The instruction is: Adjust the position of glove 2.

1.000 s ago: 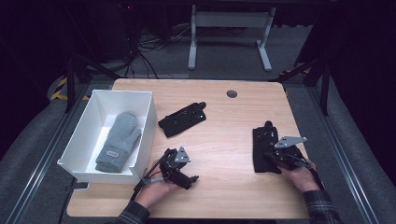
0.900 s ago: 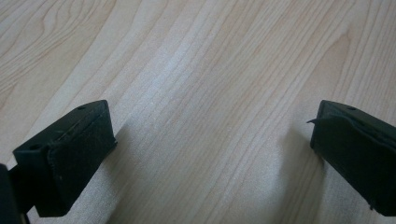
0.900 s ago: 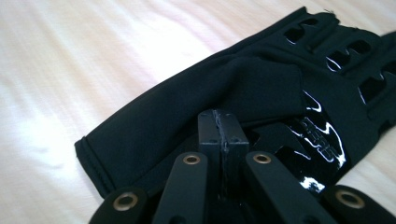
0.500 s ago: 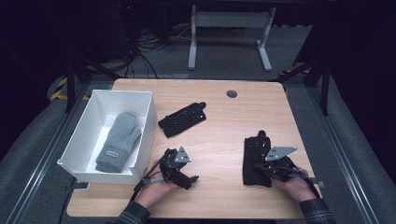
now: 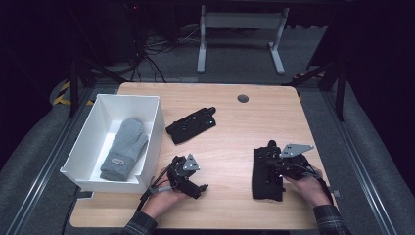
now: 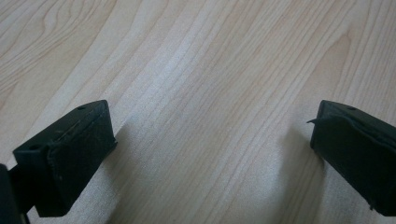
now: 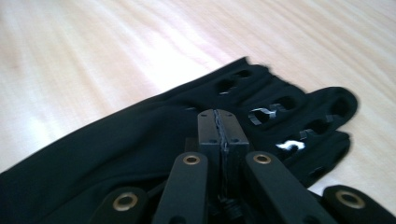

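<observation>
Jaws of my right gripper (image 7: 218, 122) were pressed together on the black glove (image 7: 140, 144), pinching a fold of its fabric; in the right gripper view the two pads met with no gap, the glove's perforated fingers spreading out beyond them toward the far right. From the high view that black glove (image 5: 266, 171) lay on the wooden table (image 5: 230, 132) at the near right, stretched lengthwise toward me, with my right gripper (image 5: 280, 164) over its right edge and my hand behind it.

My left gripper (image 5: 193, 185) rested at the near left of the table, just beside the near right corner of the white bin (image 5: 152, 128). Its jaws stood spread wide apart with nothing between them, and the left gripper view showed bare wood grain in the gap.

Inside the bin lay a grey mitten (image 5: 123, 148), flat on the bottom. A second black glove (image 5: 191, 125) lay on the table farther off, just right of the bin and well apart from both grippers.
</observation>
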The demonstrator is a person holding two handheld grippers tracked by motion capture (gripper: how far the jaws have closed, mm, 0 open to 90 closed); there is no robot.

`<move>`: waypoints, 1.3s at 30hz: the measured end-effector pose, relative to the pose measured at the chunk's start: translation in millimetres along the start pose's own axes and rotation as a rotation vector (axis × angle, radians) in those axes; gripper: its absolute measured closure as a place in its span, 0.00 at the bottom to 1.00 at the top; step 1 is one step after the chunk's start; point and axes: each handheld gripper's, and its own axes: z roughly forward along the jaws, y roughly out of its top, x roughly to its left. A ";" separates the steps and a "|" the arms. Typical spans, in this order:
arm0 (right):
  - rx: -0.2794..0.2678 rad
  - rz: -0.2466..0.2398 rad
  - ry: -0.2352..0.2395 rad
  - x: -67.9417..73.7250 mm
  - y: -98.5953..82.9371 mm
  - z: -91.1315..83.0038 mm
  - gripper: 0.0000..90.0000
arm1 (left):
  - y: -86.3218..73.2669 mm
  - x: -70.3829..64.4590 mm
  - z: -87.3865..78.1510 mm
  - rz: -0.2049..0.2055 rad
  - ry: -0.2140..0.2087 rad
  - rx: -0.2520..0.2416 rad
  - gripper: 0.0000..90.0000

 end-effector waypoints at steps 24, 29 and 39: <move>0.055 -0.066 0.107 29.9 -1.2 16.4 1.00 | -0.1 -0.1 -0.1 -0.001 -0.001 0.001 0.00; 0.049 -0.071 0.125 37.4 -3.3 14.2 1.00 | -0.1 -0.2 -0.1 -0.002 0.000 0.000 0.00; -0.054 0.029 0.000 12.2 -8.7 -4.0 0.71 | -0.1 -0.3 0.0 -0.004 0.000 -0.001 0.00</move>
